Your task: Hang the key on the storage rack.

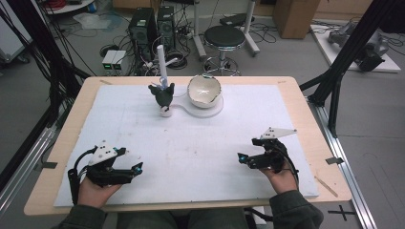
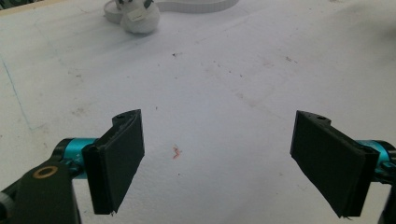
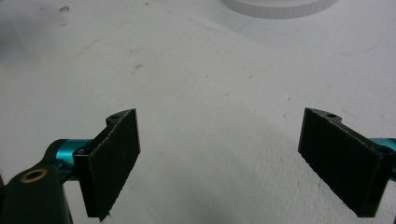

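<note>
Both grippers rested low at the near edge of the tabletop (image 1: 296, 105), probably a ready pose before any reach. The left gripper (image 2: 217, 163) had its flat, matte black jaws wide apart with nothing between them, and so did the right gripper (image 3: 219, 163). Well ahead of both sets of jaws stood a glossy, rounded white bowl (image 1: 204, 90) on a flat white base (image 1: 216, 109), with a dark figure holding a white rod (image 1: 163, 98) just beside it, on a scuffed white sheet (image 2: 224, 70).
</note>
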### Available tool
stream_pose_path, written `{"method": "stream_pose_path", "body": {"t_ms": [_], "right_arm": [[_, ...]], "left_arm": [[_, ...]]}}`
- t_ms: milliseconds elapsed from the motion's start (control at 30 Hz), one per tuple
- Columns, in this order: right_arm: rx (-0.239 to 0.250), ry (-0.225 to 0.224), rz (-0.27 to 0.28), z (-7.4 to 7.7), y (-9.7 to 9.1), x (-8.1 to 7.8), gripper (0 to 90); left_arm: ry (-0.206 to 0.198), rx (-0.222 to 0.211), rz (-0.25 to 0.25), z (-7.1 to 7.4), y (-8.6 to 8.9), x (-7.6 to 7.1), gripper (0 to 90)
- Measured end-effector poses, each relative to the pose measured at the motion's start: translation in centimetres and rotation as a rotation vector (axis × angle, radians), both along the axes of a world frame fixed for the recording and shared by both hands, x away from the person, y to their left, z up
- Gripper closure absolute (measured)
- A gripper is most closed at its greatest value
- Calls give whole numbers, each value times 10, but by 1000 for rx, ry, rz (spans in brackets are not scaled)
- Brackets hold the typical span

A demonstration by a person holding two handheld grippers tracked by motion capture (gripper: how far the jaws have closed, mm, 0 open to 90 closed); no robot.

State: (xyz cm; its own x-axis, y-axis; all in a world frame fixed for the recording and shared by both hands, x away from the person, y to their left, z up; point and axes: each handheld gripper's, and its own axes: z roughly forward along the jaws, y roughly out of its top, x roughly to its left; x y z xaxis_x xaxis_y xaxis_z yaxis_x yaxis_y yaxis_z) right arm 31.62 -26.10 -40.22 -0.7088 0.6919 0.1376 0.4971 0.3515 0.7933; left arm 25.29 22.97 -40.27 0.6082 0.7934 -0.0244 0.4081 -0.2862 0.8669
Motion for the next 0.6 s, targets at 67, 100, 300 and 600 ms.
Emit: {"method": "stream_pose_path", "body": {"t_ms": [67, 100, 300, 600], "right_arm": [[4, -6, -4, -1, -3, -3, 118], [8, -11, -2, -2, -4, -5, 119], [18, -5, -12, -6, -10, -14, 116], [35, -15, -13, -7, -14, -20, 116]], "left_arm": [[1, 3, -2, 0, 0, 0, 179], [2, 1, -1, 0, 0, 0, 180], [6, 3, -4, -2, 0, -1, 180], [13, 12, -13, -4, -1, -2, 179]]}}
